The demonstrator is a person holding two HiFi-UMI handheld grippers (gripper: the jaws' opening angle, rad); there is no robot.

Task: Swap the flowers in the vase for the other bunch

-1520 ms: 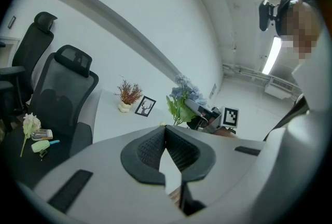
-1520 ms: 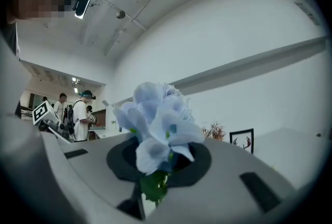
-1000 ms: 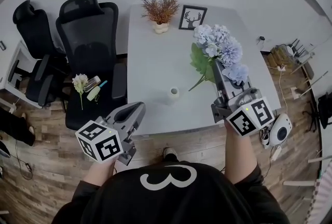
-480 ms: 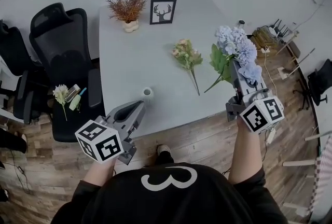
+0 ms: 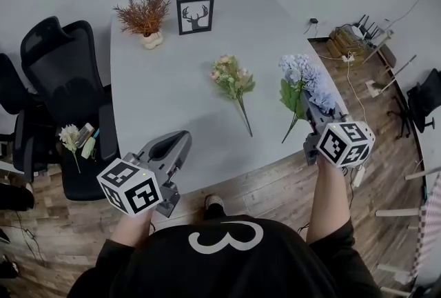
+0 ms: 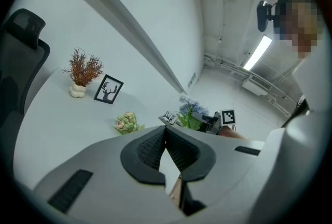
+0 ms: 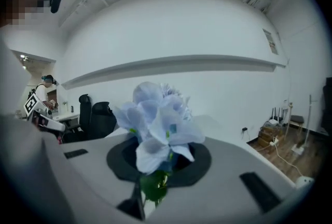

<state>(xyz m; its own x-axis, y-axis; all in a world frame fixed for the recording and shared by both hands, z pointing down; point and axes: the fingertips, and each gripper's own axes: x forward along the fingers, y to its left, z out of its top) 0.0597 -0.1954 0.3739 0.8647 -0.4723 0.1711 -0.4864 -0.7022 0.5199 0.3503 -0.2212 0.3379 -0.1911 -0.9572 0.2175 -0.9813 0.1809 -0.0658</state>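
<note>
My right gripper [image 5: 307, 102] is shut on a bunch of pale blue hydrangeas [image 5: 303, 74], held over the table's right front edge, with the green stem trailing down to the left. In the right gripper view the blue blooms [image 7: 158, 124] fill the space between the jaws. A second bunch, pink with green leaves [image 5: 232, 81], lies flat on the grey table [image 5: 158, 96] at mid-table. My left gripper [image 5: 178, 143] hangs at the table's front edge, shut with nothing in it; its pads [image 6: 179, 148] meet. No vase shows in any view.
At the back of the table stand a dried reddish plant in a white pot [image 5: 143, 14] and a framed deer picture [image 5: 195, 14]. Black office chairs [image 5: 58, 76] are at the left, one with a white flower [image 5: 69, 136] on its seat. Cables [image 5: 351, 34] lie on the floor at the right.
My right gripper has carried the blue bunch down and toward the table's right front edge. The view has swung: the pink bunch has come into sight and the small white vase has dropped out of it.
</note>
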